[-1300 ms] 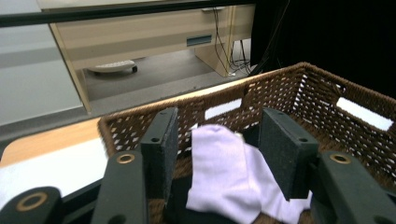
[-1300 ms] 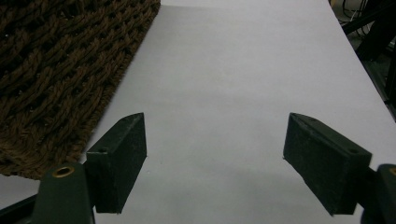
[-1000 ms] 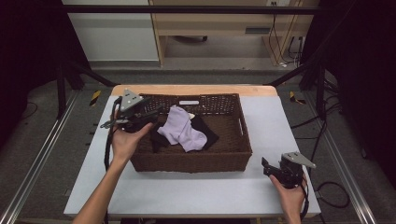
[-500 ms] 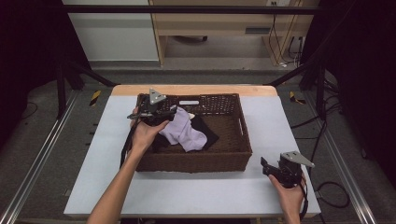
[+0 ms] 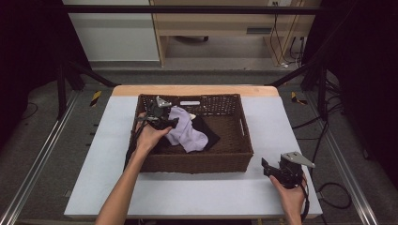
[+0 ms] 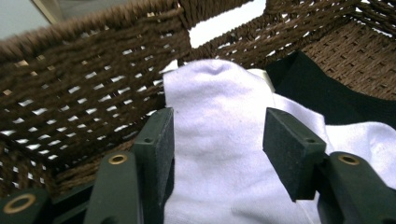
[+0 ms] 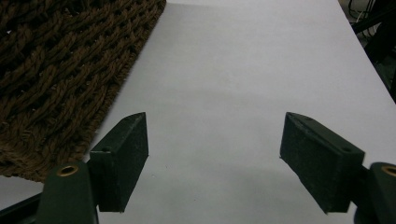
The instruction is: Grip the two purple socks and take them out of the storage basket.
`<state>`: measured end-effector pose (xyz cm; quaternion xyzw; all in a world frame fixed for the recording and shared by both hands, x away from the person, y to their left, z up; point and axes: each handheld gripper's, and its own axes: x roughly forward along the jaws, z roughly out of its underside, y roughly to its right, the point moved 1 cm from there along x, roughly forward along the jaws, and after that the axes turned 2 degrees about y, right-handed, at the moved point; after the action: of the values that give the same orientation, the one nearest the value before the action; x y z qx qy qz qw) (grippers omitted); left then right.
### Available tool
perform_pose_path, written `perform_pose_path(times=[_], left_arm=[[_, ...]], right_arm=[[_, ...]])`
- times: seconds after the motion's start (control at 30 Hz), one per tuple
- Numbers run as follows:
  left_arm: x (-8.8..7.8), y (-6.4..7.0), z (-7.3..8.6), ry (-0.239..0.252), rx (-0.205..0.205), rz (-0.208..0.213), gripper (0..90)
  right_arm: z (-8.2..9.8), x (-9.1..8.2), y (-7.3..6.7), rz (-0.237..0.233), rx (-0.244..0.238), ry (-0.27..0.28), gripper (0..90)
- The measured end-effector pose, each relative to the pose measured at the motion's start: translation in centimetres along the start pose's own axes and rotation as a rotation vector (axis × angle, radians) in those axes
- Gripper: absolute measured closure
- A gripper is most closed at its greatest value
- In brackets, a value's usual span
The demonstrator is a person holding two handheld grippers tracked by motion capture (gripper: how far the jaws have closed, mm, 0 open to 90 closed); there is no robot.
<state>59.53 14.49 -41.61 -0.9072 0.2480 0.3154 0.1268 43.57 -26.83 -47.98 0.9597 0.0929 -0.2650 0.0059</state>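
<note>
Inside the wicker basket (image 5: 237, 154), near its left wall, the left tongs (image 6: 217, 140) have been narrowing slightly yet stand spread astride the lavender sock (image 6: 219, 154), while the right tongs (image 7: 212, 156) gape over bare worktop (image 7: 243, 70) beside the basket's edge.

The basket (image 5: 195, 161) is woven from coarse brown fibre — rough, matt, with light showing through the open weave of its left wall. Soft knitted cloth is seen in the pale lilac sock (image 6: 219, 140), smooth and without sheen; the black garment (image 6: 327, 95) at its right is a flat, matt fabric. The table top (image 7: 261, 70) is covered in a smooth, pale matt sheet, and bare light wood is shown along its far edge. The pads (image 6: 159, 135) of the left gripper (image 6: 217, 135) are faced with a dark, finely grained matt material, brass-coloured metal rivets being set in its smoother dark plastic arms; the same finish is seen on the right gripper (image 7: 215, 144). A grey metal plate (image 5: 298, 158) — dull, not polished — is carried on top of the right gripper.
</note>
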Motion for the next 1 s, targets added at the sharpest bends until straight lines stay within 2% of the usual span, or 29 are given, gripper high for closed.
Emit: perform_pose_path(times=[0.1,0.23,0.33,0.4,0.53,0.63,0.73,0.9,0.93,0.97,1.0], left_arm=[[0.7,0.0,0.5,-0.062,0.034,-0.012,45.2],[1.4,0.1,0.9,-0.115,0.038,-0.002,45.0],[2.1,0.2,1.4,-0.157,0.050,0.001,43.0],[2.5,0.2,1.8,-0.199,0.063,0.006,38.2],[2.8,0.3,2.1,-0.217,0.062,0.024,36.7],[3.0,0.4,2.4,-0.245,0.098,0.043,38.6],[3.0,0.5,2.5,-0.268,0.102,0.061,46.7],[2.5,0.7,2.2,-0.278,0.104,0.083,73.1],[2.1,0.6,1.9,-0.270,0.075,0.093,76.8],[2.1,0.6,1.9,-0.270,0.075,0.093,79.7],[1.7,0.4,1.7,-0.254,0.046,0.095,81.2]], right_arm=[[0.0,0.0,0.0,0.000,-0.005,-0.001,23.8],[0.0,0.0,0.0,0.001,-0.002,-0.002,23.8],[0.0,0.0,0.0,-0.001,-0.003,-0.003,23.8],[0.0,0.0,0.0,-0.002,-0.004,-0.003,23.8],[0.0,0.0,0.0,-0.002,-0.003,-0.003,23.8],[0.1,0.0,0.0,-0.004,-0.003,-0.007,23.8],[0.1,0.1,0.0,-0.004,-0.005,-0.009,23.8],[0.1,0.0,0.0,-0.002,-0.002,-0.010,24.1],[0.1,0.0,0.1,-0.002,-0.002,-0.010,24.1],[0.1,0.1,0.1,-0.001,-0.004,-0.011,24.1],[0.1,0.1,0.1,0.000,-0.004,-0.011,24.2]])
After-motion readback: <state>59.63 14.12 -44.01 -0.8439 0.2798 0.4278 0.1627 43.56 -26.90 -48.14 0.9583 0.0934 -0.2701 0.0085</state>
